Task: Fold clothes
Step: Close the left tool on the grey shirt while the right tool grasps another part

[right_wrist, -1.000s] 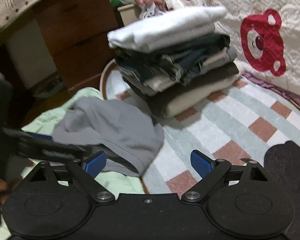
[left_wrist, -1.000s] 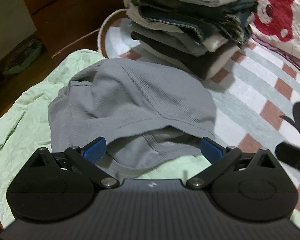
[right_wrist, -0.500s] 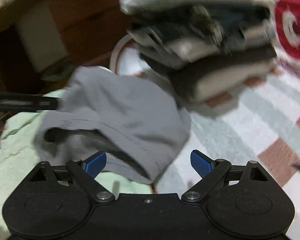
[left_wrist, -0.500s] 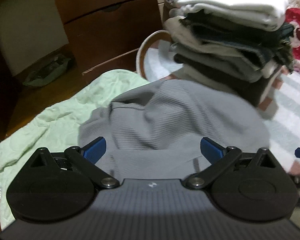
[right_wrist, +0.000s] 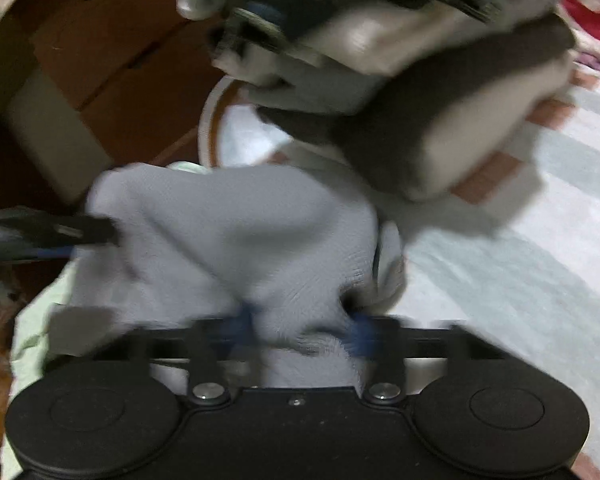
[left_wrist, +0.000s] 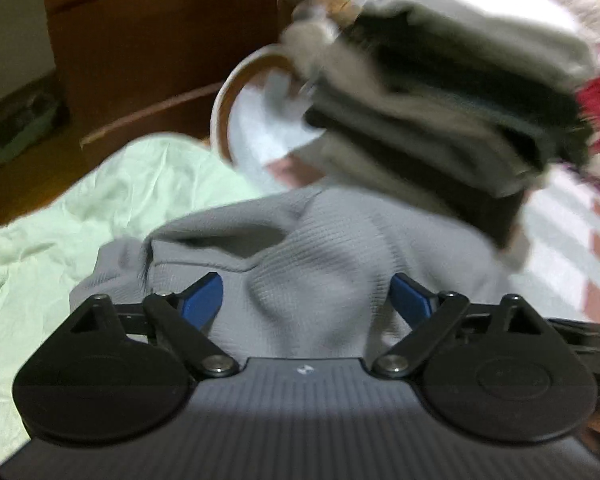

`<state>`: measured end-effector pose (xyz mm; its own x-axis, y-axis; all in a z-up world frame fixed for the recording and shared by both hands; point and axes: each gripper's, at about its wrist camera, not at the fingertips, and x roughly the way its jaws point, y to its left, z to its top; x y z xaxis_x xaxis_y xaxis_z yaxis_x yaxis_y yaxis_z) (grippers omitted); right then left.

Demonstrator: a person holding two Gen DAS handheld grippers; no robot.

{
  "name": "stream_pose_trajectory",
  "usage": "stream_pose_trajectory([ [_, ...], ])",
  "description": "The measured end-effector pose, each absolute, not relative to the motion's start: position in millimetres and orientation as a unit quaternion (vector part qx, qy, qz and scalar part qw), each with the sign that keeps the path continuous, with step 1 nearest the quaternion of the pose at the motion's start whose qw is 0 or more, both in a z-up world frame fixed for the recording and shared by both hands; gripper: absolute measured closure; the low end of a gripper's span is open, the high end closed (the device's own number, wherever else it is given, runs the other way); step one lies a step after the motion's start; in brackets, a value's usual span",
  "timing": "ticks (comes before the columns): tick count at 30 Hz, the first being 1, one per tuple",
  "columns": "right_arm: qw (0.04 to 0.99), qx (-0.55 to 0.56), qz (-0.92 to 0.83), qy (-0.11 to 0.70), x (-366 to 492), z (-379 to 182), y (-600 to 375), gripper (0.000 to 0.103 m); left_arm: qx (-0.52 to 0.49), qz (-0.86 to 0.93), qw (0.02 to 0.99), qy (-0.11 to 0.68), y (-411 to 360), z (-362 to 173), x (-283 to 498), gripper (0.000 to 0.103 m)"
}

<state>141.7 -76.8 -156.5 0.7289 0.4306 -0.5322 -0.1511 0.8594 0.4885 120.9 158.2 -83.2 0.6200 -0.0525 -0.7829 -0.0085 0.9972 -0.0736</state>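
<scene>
A grey ribbed garment (left_wrist: 320,248) lies bunched on a pale green cloth (left_wrist: 100,208). My left gripper (left_wrist: 306,296) is open, its blue pads wide apart with a fold of the grey fabric bulging between them. In the right wrist view, the grey garment (right_wrist: 228,232) gathers into my right gripper (right_wrist: 300,330), whose blue pads have drawn in and pinch a bunch of it; this view is blurred. The left gripper's fingers (right_wrist: 60,236) touch the garment's left edge there.
A tall stack of folded clothes (left_wrist: 440,112) stands just behind the garment on a checked mat (left_wrist: 572,240); the same stack (right_wrist: 420,80) fills the top of the right wrist view. Wooden drawers (left_wrist: 160,40) stand at the back left. A bear-print quilt (right_wrist: 596,4) lies at the far right.
Both grippers moved forward onto the grey garment. The right gripper's pads went from wide apart to pinched on the fabric. The left stays open, now with cloth between its pads.
</scene>
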Motion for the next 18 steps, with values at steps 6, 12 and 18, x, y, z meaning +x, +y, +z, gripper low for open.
stream_pose_trajectory([
  [6, 0.904, 0.249, 0.236, 0.253, 93.0, -117.7, -88.8, 0.091, -0.114, -0.048, 0.876, 0.467, 172.2, -96.5, 127.5, 0.053],
  [12, 0.911, 0.278, 0.24, 0.188, 32.5, -71.6, -100.0, 0.091, -0.095, -0.105, 0.897, 0.418, 140.6, -53.1, 72.9, 0.086],
  [18, 0.933, 0.269, 0.203, 0.126, -37.6, -12.3, -124.5, 0.092, -0.053, -0.182, 0.92, 0.343, 98.2, -0.2, 19.8, 0.088],
])
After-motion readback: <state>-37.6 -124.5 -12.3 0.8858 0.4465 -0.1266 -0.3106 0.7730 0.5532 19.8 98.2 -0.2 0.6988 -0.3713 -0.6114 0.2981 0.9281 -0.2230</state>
